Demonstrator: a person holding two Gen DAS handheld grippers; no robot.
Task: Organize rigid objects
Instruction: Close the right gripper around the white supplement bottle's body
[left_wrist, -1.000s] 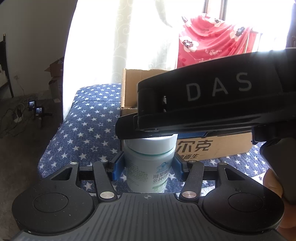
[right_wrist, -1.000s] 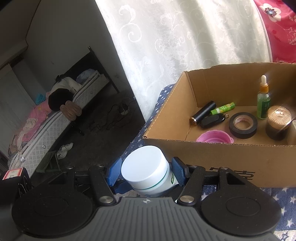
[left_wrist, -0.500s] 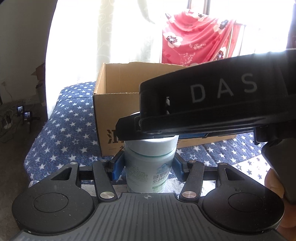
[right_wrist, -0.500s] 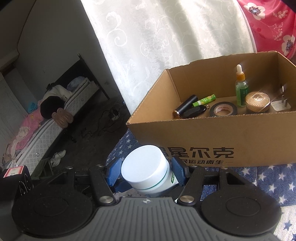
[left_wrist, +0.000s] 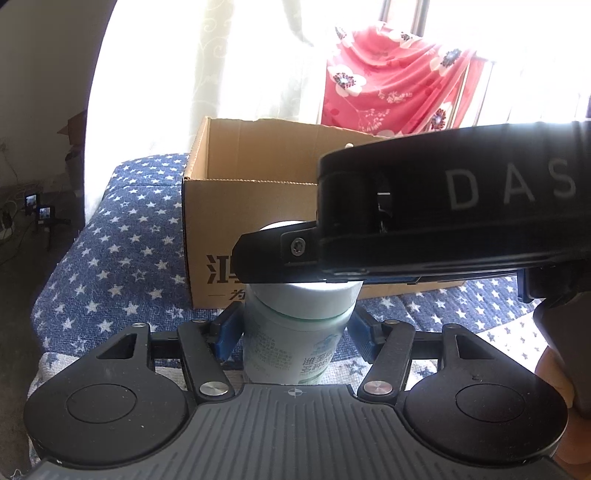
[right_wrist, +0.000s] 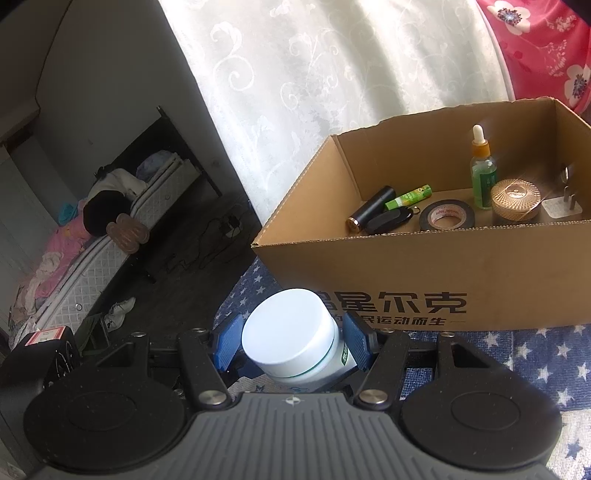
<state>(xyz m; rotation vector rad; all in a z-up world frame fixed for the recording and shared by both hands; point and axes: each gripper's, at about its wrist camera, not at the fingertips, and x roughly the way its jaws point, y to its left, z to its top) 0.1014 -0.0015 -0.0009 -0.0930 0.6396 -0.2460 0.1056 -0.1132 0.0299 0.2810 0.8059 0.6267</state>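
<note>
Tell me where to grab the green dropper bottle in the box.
Grip the orange collar under the white bulb, with the claw coming straight down. The dropper bottle stands upright with its narrow top clear. The cardboard box walls likely block a level approach, and the gold-lidded jar crowds the body on its right.

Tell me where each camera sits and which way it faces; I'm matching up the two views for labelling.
Right wrist: on the right gripper, looking over the cap it grips and down into the box.
Left wrist: on the left gripper, facing the box's outer wall; its jaws are opening with the bottle between them; the right gripper and a hand reach in from the right.
Shared: bottle, box, starred cloth.
</note>
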